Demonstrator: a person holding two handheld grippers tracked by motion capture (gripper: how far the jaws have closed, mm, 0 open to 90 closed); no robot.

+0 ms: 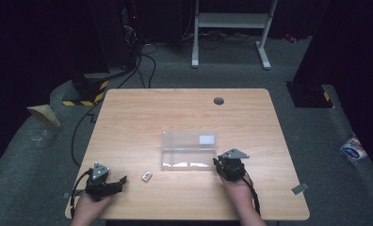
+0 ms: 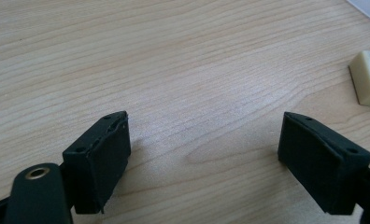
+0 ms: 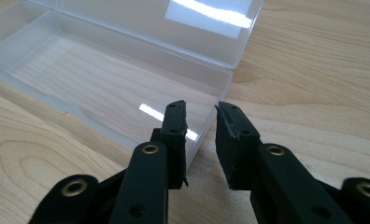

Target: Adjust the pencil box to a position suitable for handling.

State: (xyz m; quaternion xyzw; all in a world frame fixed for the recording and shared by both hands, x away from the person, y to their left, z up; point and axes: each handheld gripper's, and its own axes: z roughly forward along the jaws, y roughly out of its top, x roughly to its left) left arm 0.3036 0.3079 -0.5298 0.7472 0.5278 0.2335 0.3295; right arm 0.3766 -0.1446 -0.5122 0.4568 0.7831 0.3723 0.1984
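Clear box [image 1: 188, 149] lies lid-open mid-table. My right gripper [image 3: 201, 122] sits at its near right corner, jaws slightly apart, gripping nothing. My left gripper [image 2: 204, 140] rests left of the box, jaws wide, empty; eraser [image 1: 147, 176] just left of box. Risk: right jaws nudge the light box, sliding it.

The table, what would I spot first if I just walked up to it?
Probably the clear plastic box lying open in the middle of the wooden table. The right gripper sits at the box's near right corner with its jaws a little apart. A small cream eraser lies between the box and the left gripper, whose jaws are open.
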